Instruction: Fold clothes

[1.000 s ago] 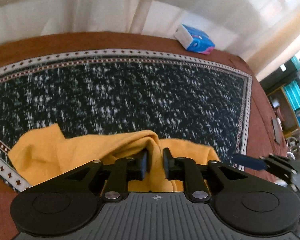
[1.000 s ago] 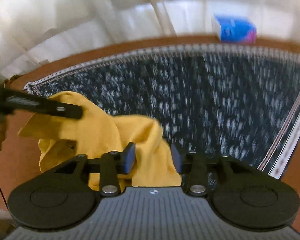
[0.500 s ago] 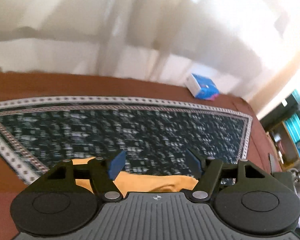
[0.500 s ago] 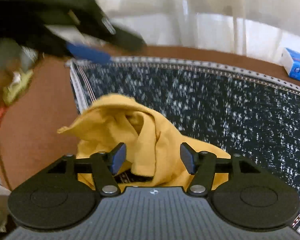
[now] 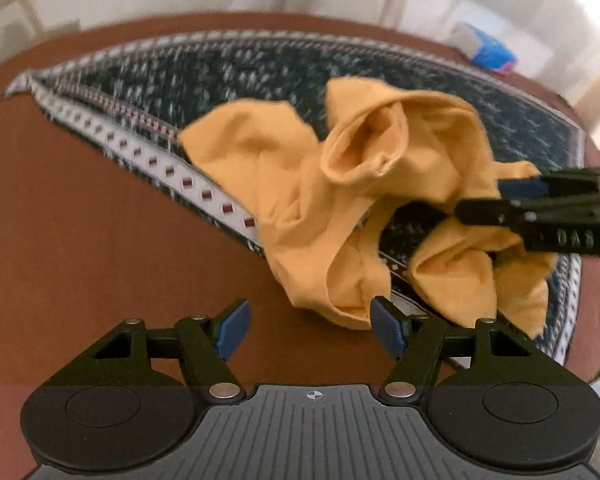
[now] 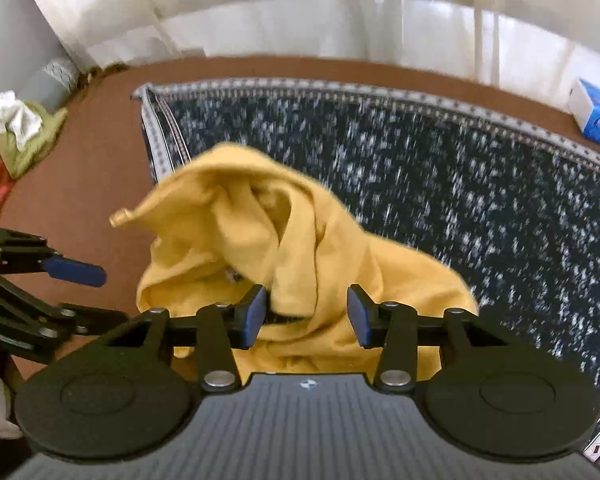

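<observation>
Released since a second ago, the yellow garment point(image 5: 340, 200) is no longer pinched by the left hand-held gripper point(image 5: 312, 330), whose jaws have just been opening and now stand wide over the brown surface point(image 5: 100, 240), with only a low edge of cloth beside the right pad. The garment is crumpled in a heap at the near corner of the dark speckled rug point(image 6: 460, 200), partly spilling over its white patterned border. The right hand-held gripper point(image 6: 306, 316) is tilted steeply down over the heap; its jaws have just been closing slightly, a raised fold is seen between the pads, and no pressing is visible, so it is read as open. On the right hand-held gripper's side, as seen from the left wrist, the letters "DAS" are legible. A blue and white pack point(image 6: 598, 114) is set beyond the rug; its print cannot be read.
</observation>
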`<control>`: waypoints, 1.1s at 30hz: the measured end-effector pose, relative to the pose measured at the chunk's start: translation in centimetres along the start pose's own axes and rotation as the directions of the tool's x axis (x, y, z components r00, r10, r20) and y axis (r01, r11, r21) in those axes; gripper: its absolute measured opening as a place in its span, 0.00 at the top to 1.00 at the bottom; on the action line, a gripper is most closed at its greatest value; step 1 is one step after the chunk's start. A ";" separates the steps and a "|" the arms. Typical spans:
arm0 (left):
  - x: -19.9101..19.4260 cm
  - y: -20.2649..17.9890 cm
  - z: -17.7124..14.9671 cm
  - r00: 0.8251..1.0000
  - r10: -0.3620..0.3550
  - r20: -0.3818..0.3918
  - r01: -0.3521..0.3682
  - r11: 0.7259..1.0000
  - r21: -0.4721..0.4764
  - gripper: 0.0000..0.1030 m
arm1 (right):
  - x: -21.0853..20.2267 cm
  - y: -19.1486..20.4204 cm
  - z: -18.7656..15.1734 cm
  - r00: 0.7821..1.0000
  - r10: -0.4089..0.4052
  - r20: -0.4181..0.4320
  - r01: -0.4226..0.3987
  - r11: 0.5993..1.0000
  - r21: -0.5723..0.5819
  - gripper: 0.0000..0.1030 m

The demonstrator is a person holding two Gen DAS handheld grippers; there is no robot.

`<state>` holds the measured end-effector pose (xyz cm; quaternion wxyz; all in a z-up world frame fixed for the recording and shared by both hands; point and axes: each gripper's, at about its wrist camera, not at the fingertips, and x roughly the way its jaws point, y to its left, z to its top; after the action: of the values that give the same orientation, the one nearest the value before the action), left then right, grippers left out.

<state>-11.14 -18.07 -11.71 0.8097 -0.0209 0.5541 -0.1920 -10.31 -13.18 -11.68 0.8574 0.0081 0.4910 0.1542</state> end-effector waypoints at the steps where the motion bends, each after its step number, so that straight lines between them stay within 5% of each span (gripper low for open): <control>1: 0.4 -0.1 0.1 1.000 -0.023 0.007 0.023 1.000 -0.013 0.30 | 0.2 0.0 -0.1 1.000 0.003 -0.005 -0.003 1.000 0.003 0.52; 2: 0.8 -0.2 0.3 0.999 -0.041 0.010 0.041 0.999 -0.024 0.54 | 0.3 -0.1 -0.2 1.000 0.008 -0.010 -0.008 1.000 0.010 0.58; 3: 1.2 0.0 0.5 0.999 -0.045 0.005 0.045 0.999 -0.030 0.68 | 0.4 -0.2 -0.2 1.000 0.014 -0.015 -0.014 1.000 0.016 0.79; 4: 1.5 0.1 0.7 0.999 -0.049 -0.001 0.049 0.998 -0.035 0.93 | 0.5 -0.3 -0.3 1.000 0.019 -0.020 -0.019 1.000 0.023 0.88; 5: 1.9 0.4 0.8 0.998 -0.055 -0.004 0.055 0.998 -0.043 0.97 | 0.1 -0.5 -0.2 0.999 0.032 -0.020 -0.031 0.999 0.037 0.88; 12: -2.8 2.3 2.1 0.990 -0.126 0.063 0.128 0.991 -0.027 0.99 | -6.5 -1.6 1.2 0.996 0.088 -0.007 -0.088 0.995 -0.043 0.95; 17: -9.5 2.0 4.9 0.965 -0.189 0.182 0.180 0.981 0.066 0.99 | -11.2 -1.7 2.6 0.992 0.124 0.025 -0.121 0.987 -0.101 0.95; 21: -10.6 0.9 8.2 0.946 -0.211 0.245 0.190 0.976 0.106 0.99 | -14.2 -2.5 4.2 0.985 0.145 0.098 -0.136 0.986 -0.092 0.95; 25: -6.3 -0.8 11.6 0.949 -0.178 0.262 0.156 0.982 0.104 0.98 | -11.1 -5.6 6.8 0.985 0.075 0.156 -0.082 0.996 0.036 0.95; 27: -2.3 -2.0 12.7 0.963 -0.132 0.235 0.113 0.989 0.095 0.95 | -7.3 -7.3 7.3 0.990 0.029 0.137 -0.045 0.992 0.114 0.92; 28: -0.3 -2.5 13.0 0.973 -0.095 0.212 0.080 0.994 0.080 0.76 | -5.3 -8.1 7.5 0.992 0.006 0.125 -0.025 0.988 0.153 0.91; 29: 1.6 -2.6 13.2 0.981 -0.056 0.185 0.045 0.997 0.065 0.71 | -3.3 -8.9 7.3 0.995 -0.026 0.101 0.005 0.980 0.197 0.91; 33: 3.9 -2.2 12.9 0.992 0.033 0.124 -0.039 0.998 0.044 0.70 | 1.8 -11.7 5.8 0.992 -0.129 0.013 0.116 0.930 0.350 0.91</control>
<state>1.13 -23.69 -9.70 0.8461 -0.0041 0.4986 -0.1883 -1.55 -23.01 -12.14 0.8590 0.1318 0.4946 0.0108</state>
